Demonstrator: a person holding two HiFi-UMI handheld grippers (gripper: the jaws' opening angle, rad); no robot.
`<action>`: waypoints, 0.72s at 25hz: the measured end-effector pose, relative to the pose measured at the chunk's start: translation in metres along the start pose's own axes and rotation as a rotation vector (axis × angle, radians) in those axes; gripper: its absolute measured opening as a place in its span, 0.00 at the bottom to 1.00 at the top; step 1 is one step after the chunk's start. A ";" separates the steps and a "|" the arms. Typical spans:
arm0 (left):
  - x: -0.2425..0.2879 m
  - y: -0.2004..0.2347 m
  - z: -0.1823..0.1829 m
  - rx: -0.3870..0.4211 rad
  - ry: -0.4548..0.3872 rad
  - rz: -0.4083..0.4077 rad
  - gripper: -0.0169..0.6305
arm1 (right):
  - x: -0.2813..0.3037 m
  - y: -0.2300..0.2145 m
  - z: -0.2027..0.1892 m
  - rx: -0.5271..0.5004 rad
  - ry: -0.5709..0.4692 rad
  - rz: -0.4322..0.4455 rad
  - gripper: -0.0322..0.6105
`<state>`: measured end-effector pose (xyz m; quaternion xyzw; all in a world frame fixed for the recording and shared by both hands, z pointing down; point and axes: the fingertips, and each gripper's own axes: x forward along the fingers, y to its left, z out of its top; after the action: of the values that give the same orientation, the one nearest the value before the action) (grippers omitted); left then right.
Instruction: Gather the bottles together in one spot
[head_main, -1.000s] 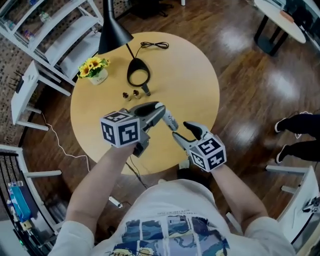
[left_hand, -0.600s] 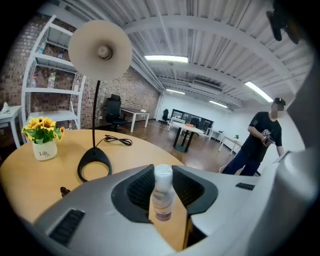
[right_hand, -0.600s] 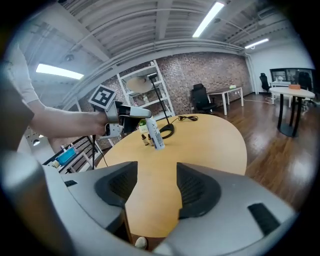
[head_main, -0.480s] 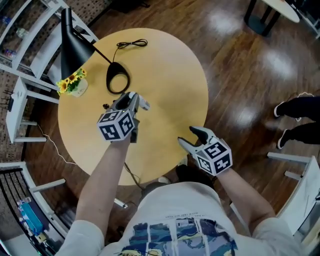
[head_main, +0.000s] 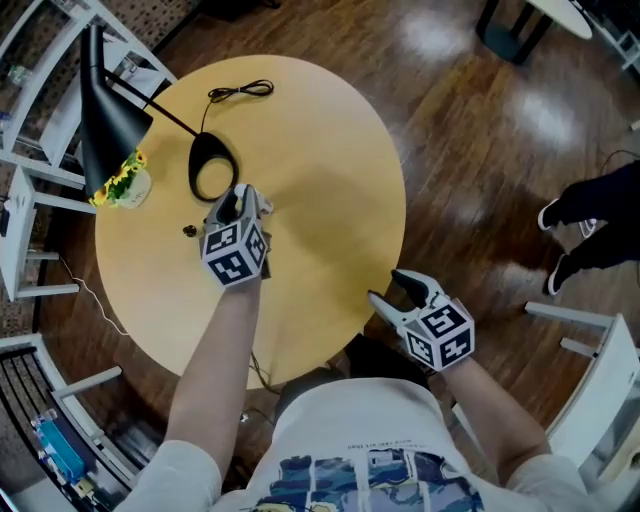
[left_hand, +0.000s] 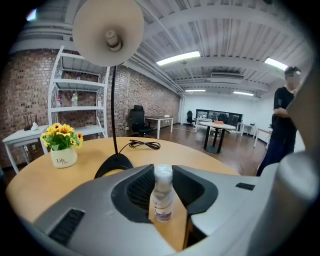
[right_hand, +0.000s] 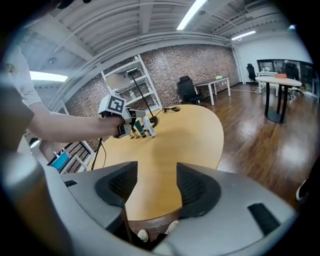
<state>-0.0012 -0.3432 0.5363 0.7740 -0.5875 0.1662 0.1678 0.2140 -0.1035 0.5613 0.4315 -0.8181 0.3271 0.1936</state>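
1. My left gripper is out over the left half of the round wooden desk. Its jaws are narrow, clamped on a small clear bottle with a white cap and a label.
2. In the left gripper view that bottle stands upright between the jaws. I cannot tell whether its base touches the desk.
3. The right gripper view shows the left gripper from the side. A few small bottles stand close together on the desk right at its jaw tips, too small for me to count.
4. In the head view a small dark thing sits on the desk just left of the left gripper. I cannot make out what it is.
5. My right gripper hangs at the near right edge of the desk, well apart from the left one. Its jaws have just been opening and stand wide with nothing between them.
6. A black lamp leans over the far left of the desk, its ring-shaped base just beyond the left gripper. A dark cord lies coiled farther back.
7. A pot of yellow flowers stands near the desk's left edge, beside the lamp.
8. A person stands on the wooden floor, away from the desk, at the right of the left gripper view.
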 end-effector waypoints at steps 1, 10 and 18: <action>0.003 -0.001 0.000 0.011 -0.004 0.008 0.19 | -0.001 -0.001 -0.001 0.002 0.002 -0.002 0.47; 0.010 -0.004 -0.002 0.060 -0.015 0.039 0.19 | -0.001 -0.005 -0.001 0.021 0.003 -0.020 0.47; 0.006 -0.002 -0.002 0.093 -0.009 0.048 0.23 | -0.002 -0.002 0.003 0.013 -0.006 -0.019 0.47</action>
<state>0.0022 -0.3464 0.5406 0.7673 -0.5983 0.1941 0.1249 0.2164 -0.1054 0.5585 0.4413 -0.8124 0.3293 0.1917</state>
